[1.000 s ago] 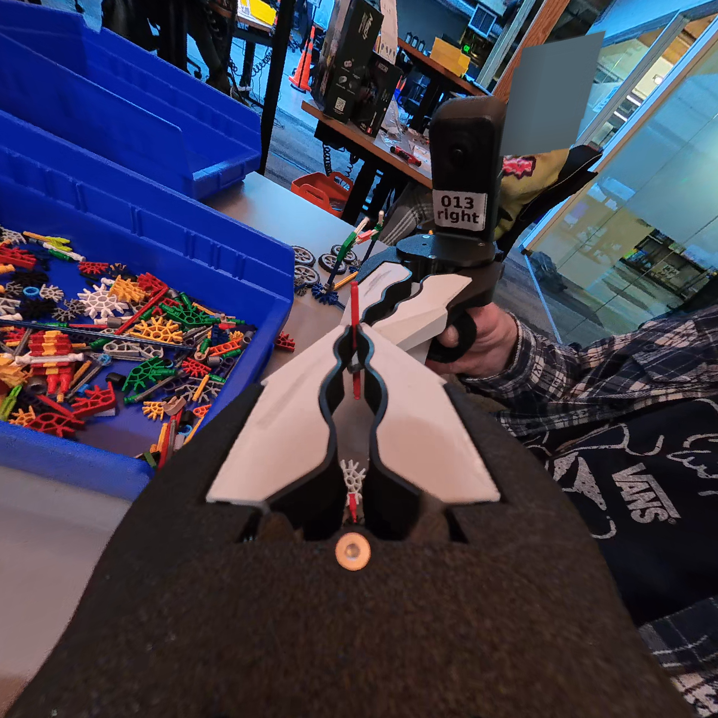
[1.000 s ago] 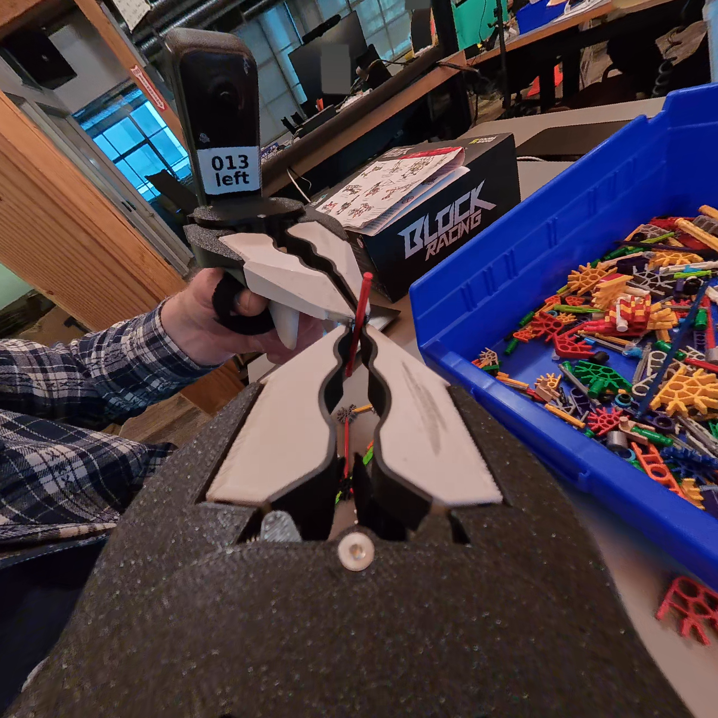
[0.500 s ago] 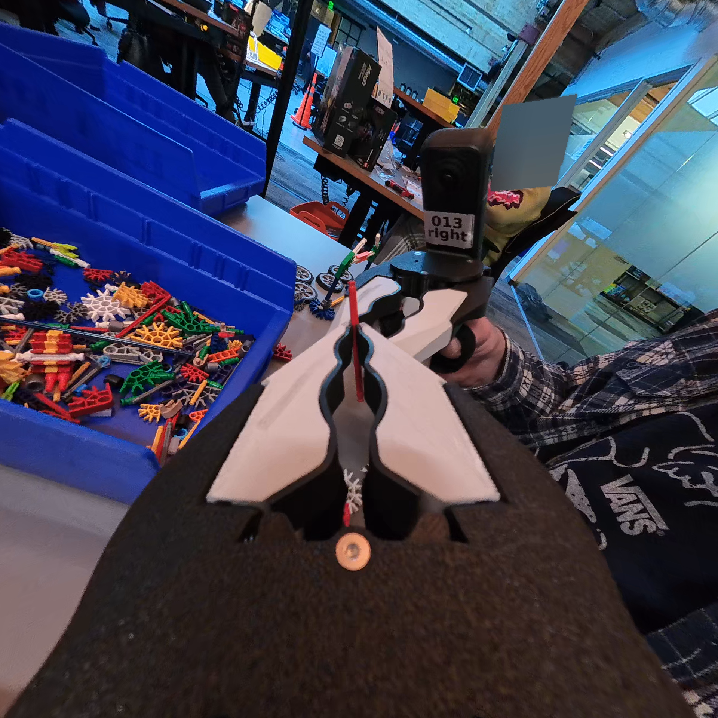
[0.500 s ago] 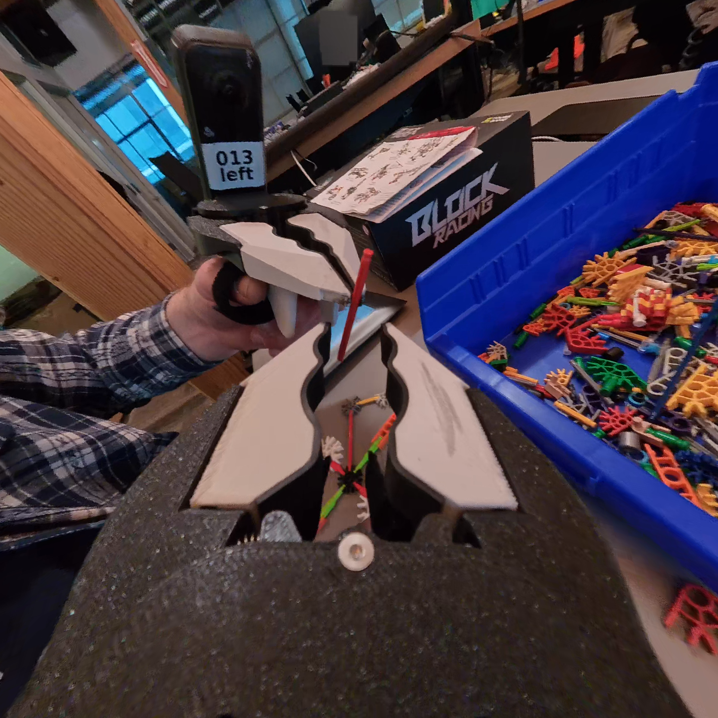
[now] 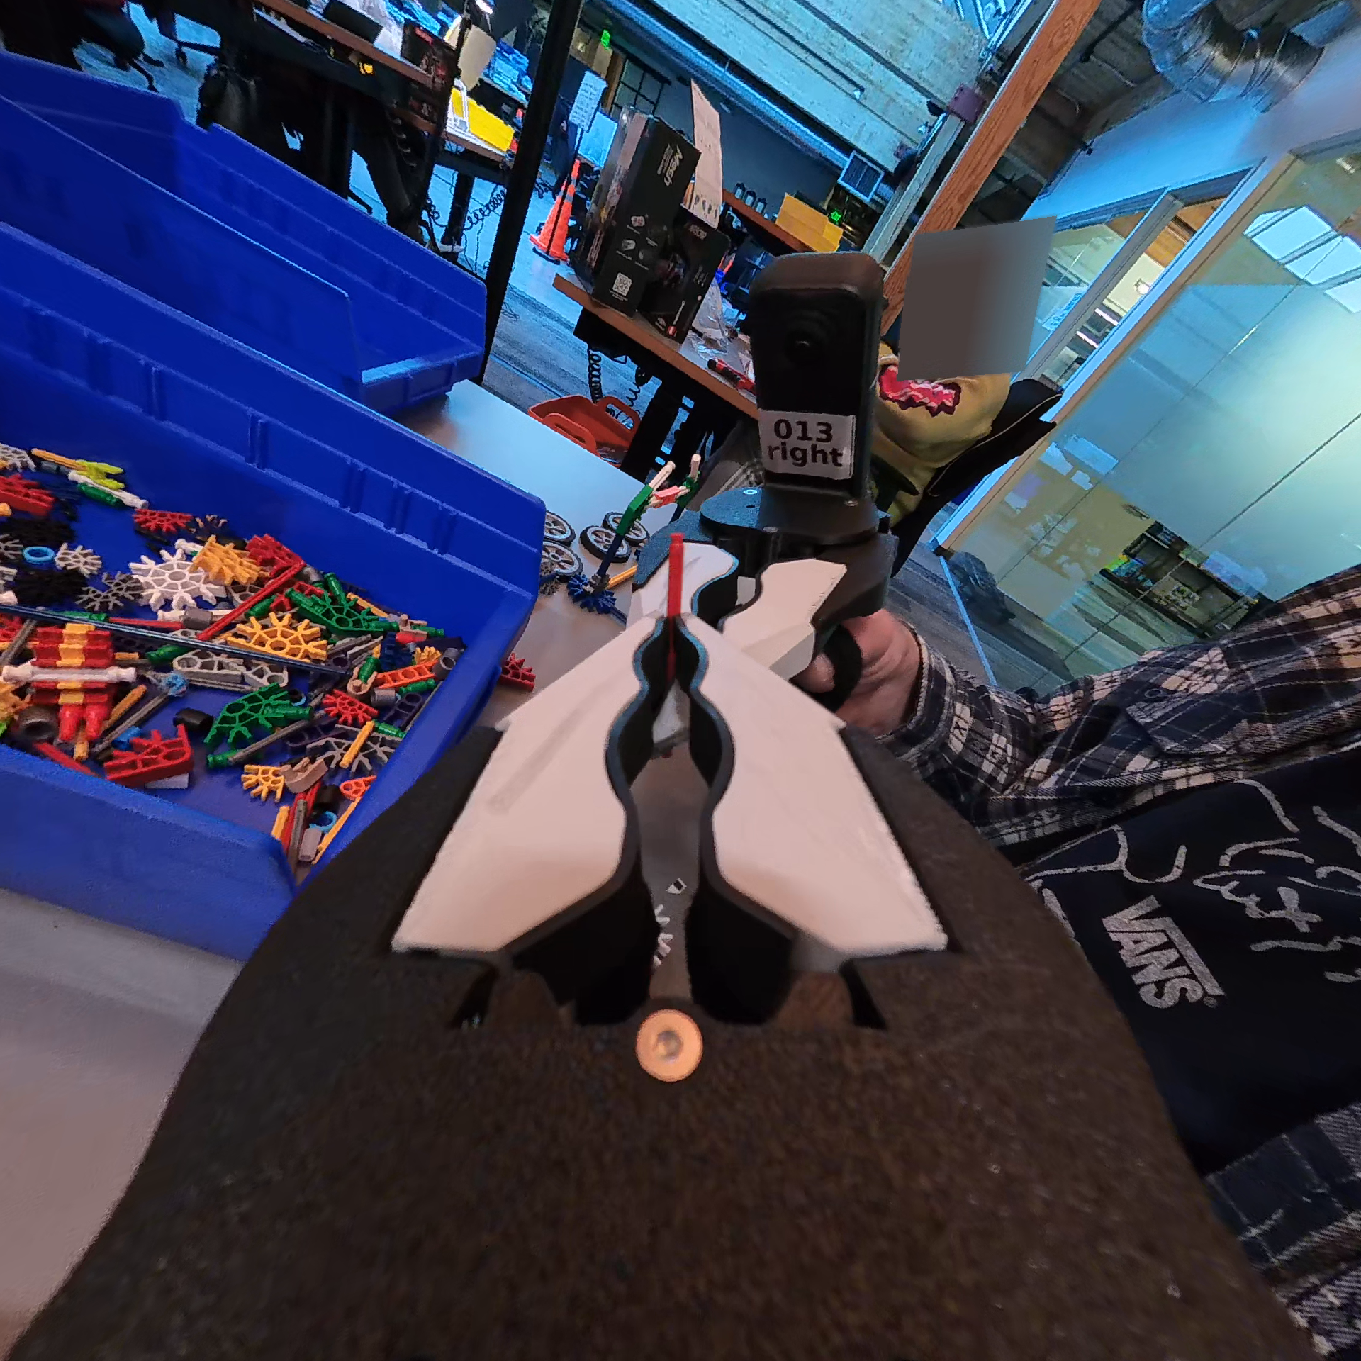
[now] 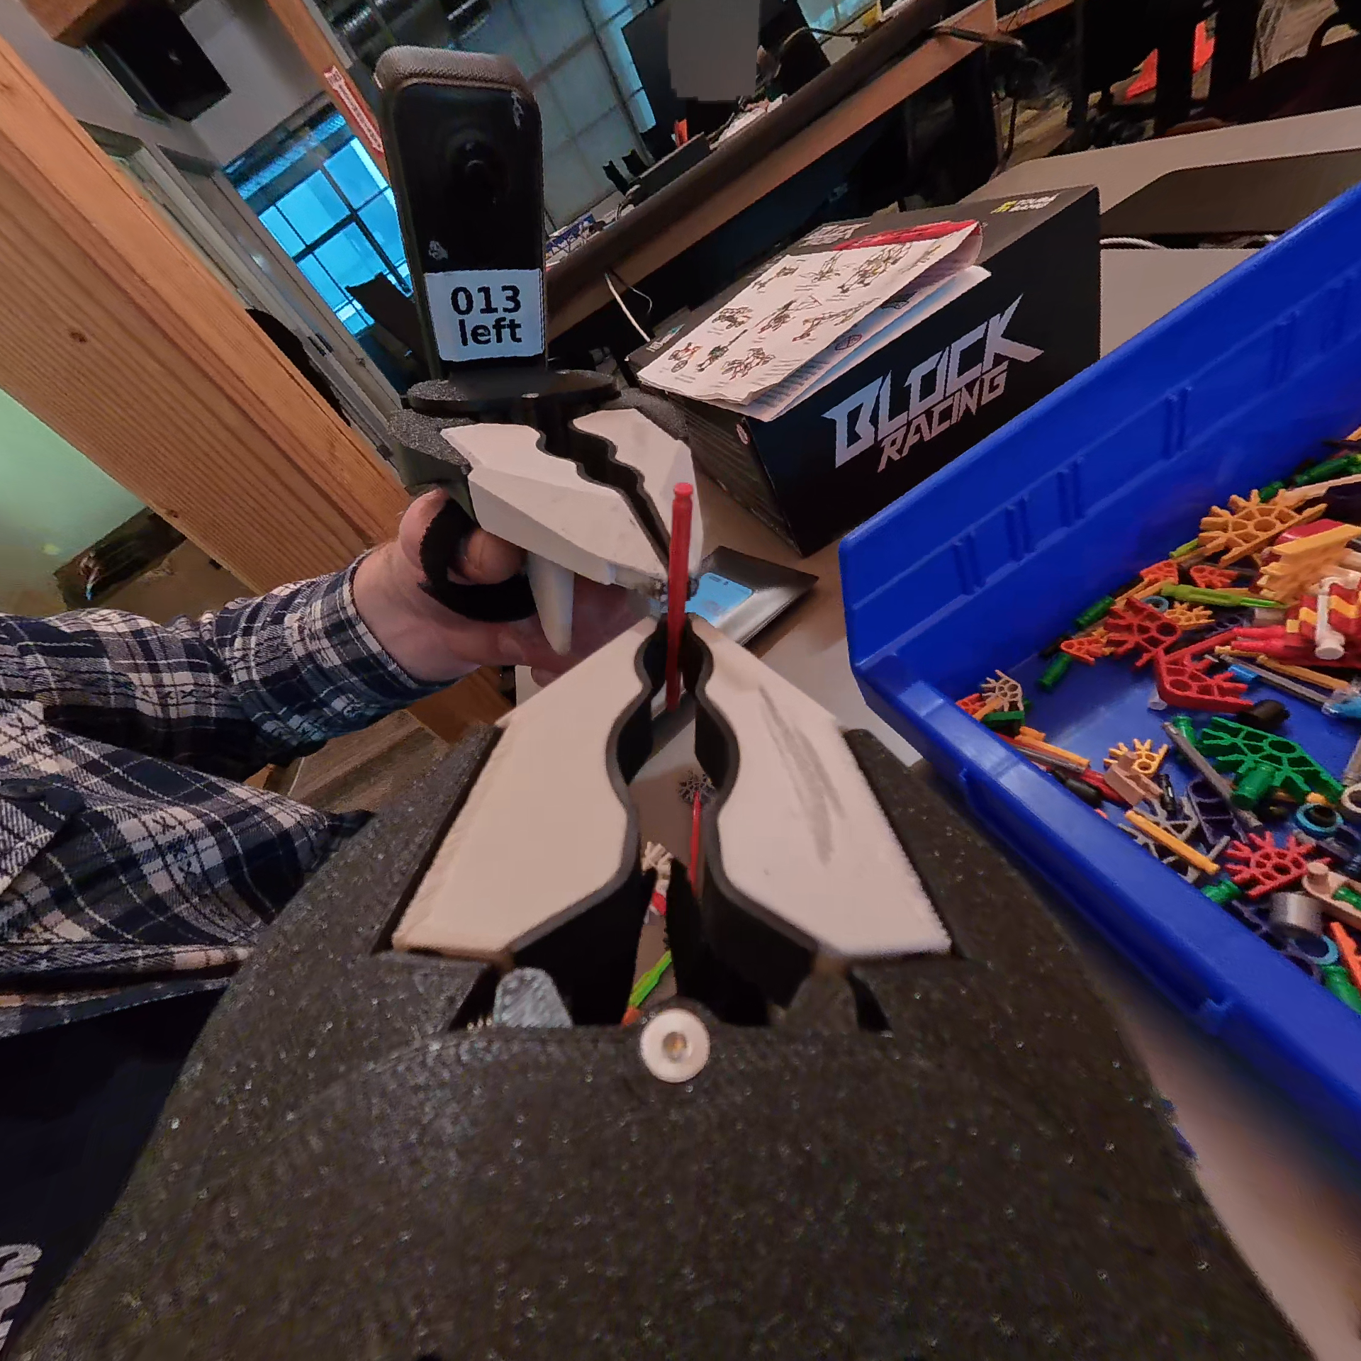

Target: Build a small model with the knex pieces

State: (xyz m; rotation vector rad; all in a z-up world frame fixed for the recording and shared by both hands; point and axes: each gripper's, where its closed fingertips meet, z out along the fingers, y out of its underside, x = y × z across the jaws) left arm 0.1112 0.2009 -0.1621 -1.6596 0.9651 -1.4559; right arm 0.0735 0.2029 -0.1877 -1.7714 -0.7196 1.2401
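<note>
My left gripper (image 5: 672, 639) is shut on a thin red rod (image 5: 674, 582) that stands up out of its tips. My right gripper (image 6: 674, 639) is shut on the same red rod (image 6: 677, 545), just below where the left gripper (image 6: 655, 574) pinches it. The two grippers meet tip to tip above the grey table. In the left wrist view the right gripper (image 5: 736, 611) shows just behind the rod, held by a hand in a plaid sleeve. Through the right gripper's fingers I see a small build on the table, a dark snowflake connector (image 6: 696, 788) with a red rod (image 6: 696, 847).
A blue bin (image 5: 442, 515) of coloured rods and connectors sits beside the grippers; it also shows in the right wrist view (image 6: 1031, 515). A second blue bin (image 5: 294, 294) lies behind. A black box with a booklet (image 6: 920, 412), loose wheels (image 5: 611, 541) and a red connector (image 5: 518, 672) lie on the table. Both grippers' tips are close together, under 4 cm apart. The red connector (image 5: 518, 672) is about equally far from each gripper, around 20 centimetres.
The right gripper was shut on the rod, opened half a second ago, and is shut on it again. The left gripper kept its hold throughout. Both views have tilted up slightly.
</note>
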